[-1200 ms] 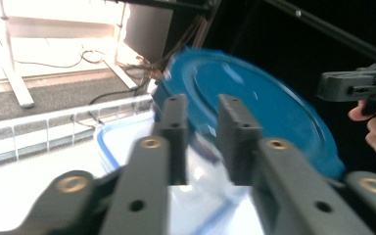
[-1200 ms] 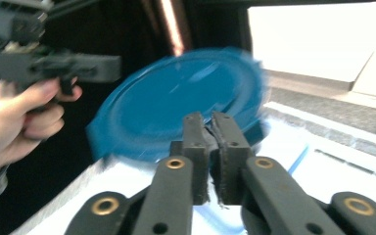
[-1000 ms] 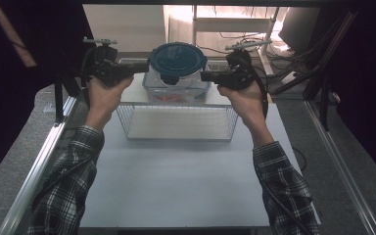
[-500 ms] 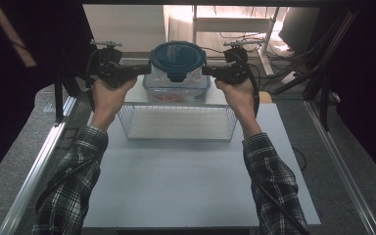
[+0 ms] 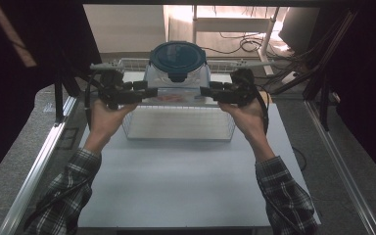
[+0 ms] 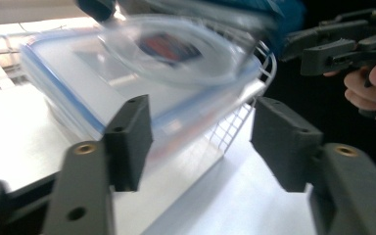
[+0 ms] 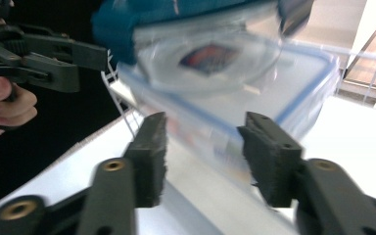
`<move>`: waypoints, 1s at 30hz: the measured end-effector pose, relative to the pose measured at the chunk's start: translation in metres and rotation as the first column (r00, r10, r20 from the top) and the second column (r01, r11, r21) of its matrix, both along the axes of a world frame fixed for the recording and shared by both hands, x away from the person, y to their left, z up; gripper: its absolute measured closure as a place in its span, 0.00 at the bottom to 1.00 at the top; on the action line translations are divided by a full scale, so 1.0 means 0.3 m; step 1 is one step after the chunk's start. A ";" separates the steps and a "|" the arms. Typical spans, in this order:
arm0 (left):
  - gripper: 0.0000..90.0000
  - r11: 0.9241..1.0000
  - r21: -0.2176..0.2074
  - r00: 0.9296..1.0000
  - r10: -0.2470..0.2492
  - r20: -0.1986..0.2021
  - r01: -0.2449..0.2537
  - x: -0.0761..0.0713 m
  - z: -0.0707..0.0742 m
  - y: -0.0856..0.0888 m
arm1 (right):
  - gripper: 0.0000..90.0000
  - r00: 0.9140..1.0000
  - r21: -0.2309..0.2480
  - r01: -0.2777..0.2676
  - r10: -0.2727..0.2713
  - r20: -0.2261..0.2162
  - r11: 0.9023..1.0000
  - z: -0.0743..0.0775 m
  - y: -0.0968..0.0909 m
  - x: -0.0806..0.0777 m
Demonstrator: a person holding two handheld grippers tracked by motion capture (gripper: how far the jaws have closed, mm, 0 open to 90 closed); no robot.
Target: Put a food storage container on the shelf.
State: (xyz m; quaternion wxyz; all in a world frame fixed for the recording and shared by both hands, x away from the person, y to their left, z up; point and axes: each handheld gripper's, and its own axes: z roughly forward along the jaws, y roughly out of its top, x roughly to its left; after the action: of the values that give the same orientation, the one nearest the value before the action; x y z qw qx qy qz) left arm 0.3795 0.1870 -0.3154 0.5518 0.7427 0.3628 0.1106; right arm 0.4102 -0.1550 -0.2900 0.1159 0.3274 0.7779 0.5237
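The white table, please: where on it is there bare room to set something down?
The white table is bare between the wire basket and the sleeves. The far end is crowded: the basket, the stacked clear containers and both hand-held grippers.

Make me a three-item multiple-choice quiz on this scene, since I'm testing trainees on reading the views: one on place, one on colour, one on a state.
1. Where does the round container stand?
A. On the clear rectangular box in the wire basket
B. On the bare table in front of the basket
C. On the floor

2. What colour is the round container's lid?
A. Red
B. Dark blue
C. Yellow

3. How do the jaws of the left gripper stand?
A. Clamped on the lid
B. Shut on nothing
C. Apart, with a gap between the pads

Answers: 1 A, the high view shows it stacked on the box inside the basket. 2 B, the lid looks dark blue from above. 3 C, the left gripper view shows the table between the pads; the jaws have just been opening.
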 end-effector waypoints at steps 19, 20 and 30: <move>0.20 0.995 0.084 0.998 -0.047 -0.028 0.049 -0.228 -0.224 -0.054 | 0.13 0.998 -0.077 -0.058 0.061 0.027 0.995 -0.213 -0.042 -0.191; 0.19 0.996 0.080 0.998 -0.048 -0.029 0.050 -0.236 -0.232 -0.054 | 0.12 0.998 -0.080 -0.060 0.062 0.027 0.995 -0.221 -0.043 -0.198; 0.18 0.997 0.066 0.998 -0.047 -0.036 0.050 -0.273 -0.300 -0.060 | 0.09 0.996 -0.111 -0.074 0.079 0.041 0.991 -0.279 -0.039 -0.243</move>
State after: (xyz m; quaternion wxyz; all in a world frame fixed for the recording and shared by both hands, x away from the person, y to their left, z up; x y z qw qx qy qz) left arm 0.2975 0.1690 -0.4055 0.5227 0.7712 0.3502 0.0966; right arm 0.3374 -0.1666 -0.3736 0.1311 0.2784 0.8147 0.4915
